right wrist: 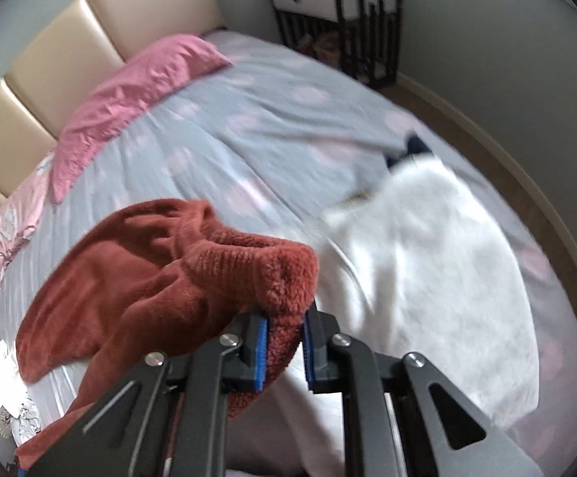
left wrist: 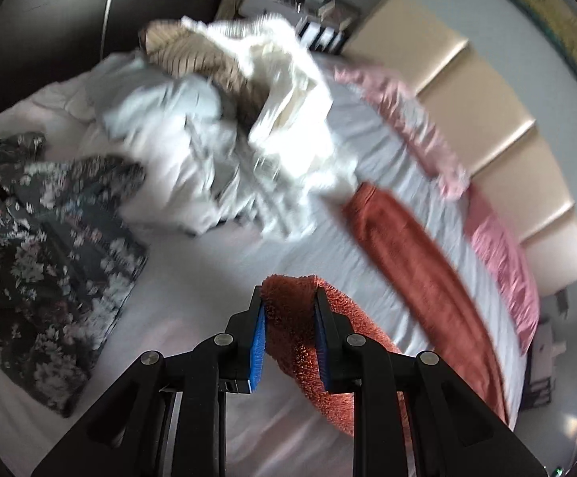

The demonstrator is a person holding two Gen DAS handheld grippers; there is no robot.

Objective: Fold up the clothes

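Observation:
A fuzzy rust-red garment (left wrist: 415,262) stretches over the grey bedspread (left wrist: 320,254). My left gripper (left wrist: 290,298) is shut on one bunched edge of it, with the fabric pinched between the blue pads (left wrist: 257,353). In the right wrist view the same rust-red garment (right wrist: 161,270) hangs in folds to the left, and my right gripper (right wrist: 284,318) is shut on a ribbed edge of it. Both views are blurred by motion.
A heap of white, grey and tan striped clothes (left wrist: 225,119) lies mid-bed, with a dark floral garment (left wrist: 42,246) at left. A white garment (right wrist: 427,246) lies right of my right gripper. Pink pillows (right wrist: 129,99) line the beige headboard (right wrist: 70,47). A nightstand (right wrist: 348,12) stands beyond.

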